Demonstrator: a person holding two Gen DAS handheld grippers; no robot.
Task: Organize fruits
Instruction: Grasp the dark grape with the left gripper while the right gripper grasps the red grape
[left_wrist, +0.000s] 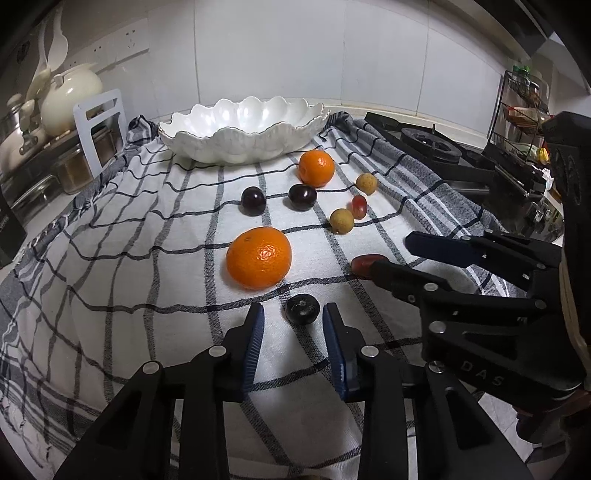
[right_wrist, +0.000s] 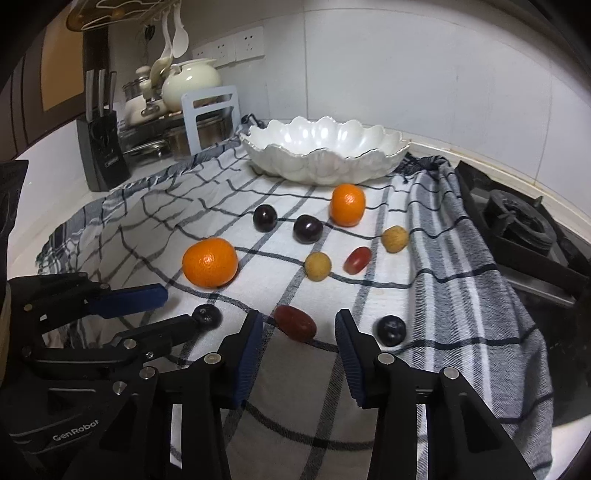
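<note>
Left gripper straddles a blueberry, jaws apart, not pressing; right gripper likewise brackets a red grape on the cloth.

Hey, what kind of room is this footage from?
Most likely a home kitchen counter: a gas stove burner beside the checked cloth, a knife block, and a spice rack against the wall.

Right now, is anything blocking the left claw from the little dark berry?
No. The left gripper has the dark berry right between its open fingertips, with only bare checked cloth around it.
</note>
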